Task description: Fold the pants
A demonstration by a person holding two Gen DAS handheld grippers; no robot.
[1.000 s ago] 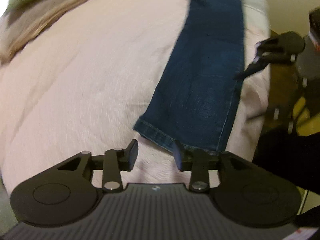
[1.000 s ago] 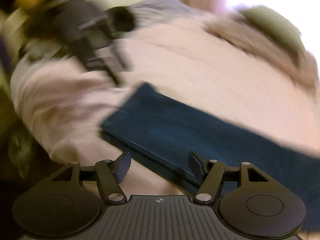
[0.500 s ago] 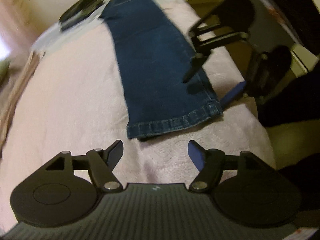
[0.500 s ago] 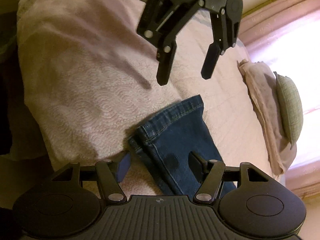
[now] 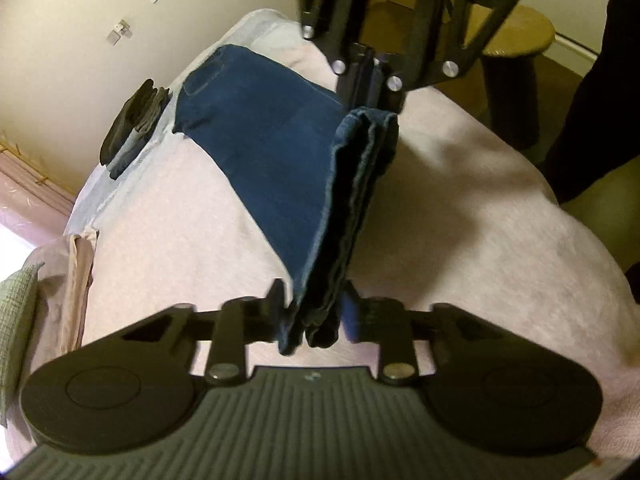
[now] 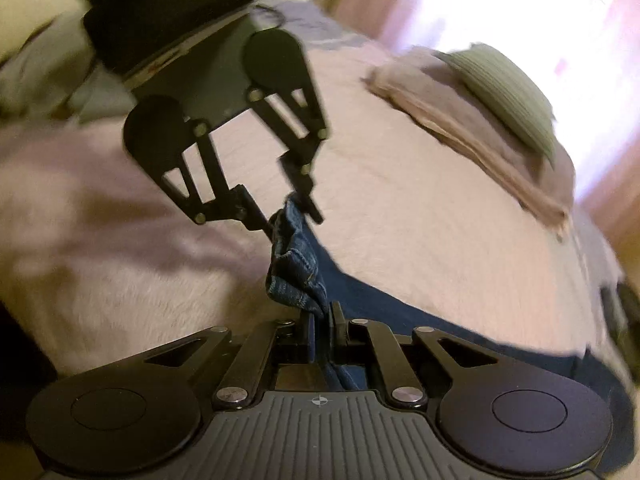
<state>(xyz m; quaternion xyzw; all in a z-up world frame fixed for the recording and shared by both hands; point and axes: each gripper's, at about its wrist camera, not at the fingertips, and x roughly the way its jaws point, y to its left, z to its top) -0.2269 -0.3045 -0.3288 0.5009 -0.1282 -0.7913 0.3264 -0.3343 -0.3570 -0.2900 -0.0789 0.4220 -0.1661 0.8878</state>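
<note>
Pale pink textured bedding covers the bed (image 5: 460, 208) that carries everything, with a cream wall behind it and a bright window to one side. On this bed lie the dark blue denim pants (image 5: 264, 148), already doubled into one long narrow strip.

Both grippers hold the same short end of this strip, the hem end. The left gripper (image 5: 310, 316) has the bunched hem between its jaws, which are closing on the cloth; the pads already touch the denim on both sides. The right gripper (image 6: 320, 334) has its jaws pressed together on the other corner of the hem, and the fabric is squeezed thin between them. Between the two pairs of jaws the hem edge hangs raised above the bedding, a little slack.

From the jaws, the long axis of the pants runs straight ahead and away, toward the waistband (image 5: 208, 76), which rests flat on the bed at the far end. A small pile of dark folded clothes (image 5: 134, 128) lies just beside this waistband.

I judge that the coming move depends on this direction: the hem should travel forward along the strip, over the flat part, both hands equally, so that the edge does not twist.
</note>
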